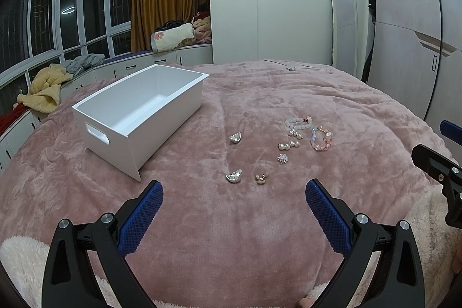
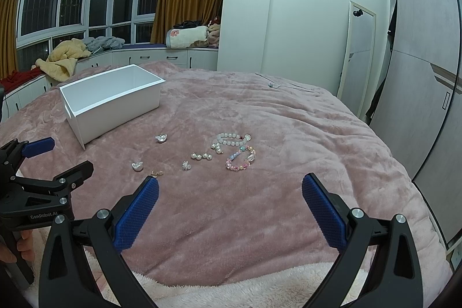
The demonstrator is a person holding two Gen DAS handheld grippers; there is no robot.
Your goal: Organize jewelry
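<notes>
Jewelry lies loose on the pink blanket [image 1: 231, 221]. A pastel bead bracelet [image 1: 321, 139] [image 2: 241, 159] and a white bead bracelet [image 1: 297, 123] [image 2: 231, 139] lie together, with pearl pieces [image 1: 288, 145] [image 2: 200, 156] and a small silver flower [image 1: 282, 158] [image 2: 186, 165] beside them. Two silver ingot charms [image 1: 234, 175] [image 1: 236, 137] and a gold charm [image 1: 260, 178] lie nearer. An empty white box [image 1: 138, 111] [image 2: 111, 100] stands to the left. My left gripper [image 1: 234, 188] is open above the blanket, just short of the charms. My right gripper [image 2: 231, 182] is open, short of the bracelets.
A window bench [image 2: 144, 54] with piled blankets and clothes runs behind the bed. A mirror [image 2: 356, 54] leans on the wall and a wardrobe [image 2: 418, 77] stands at right. A fluffy white cover [image 2: 231, 290] lies along the near edge.
</notes>
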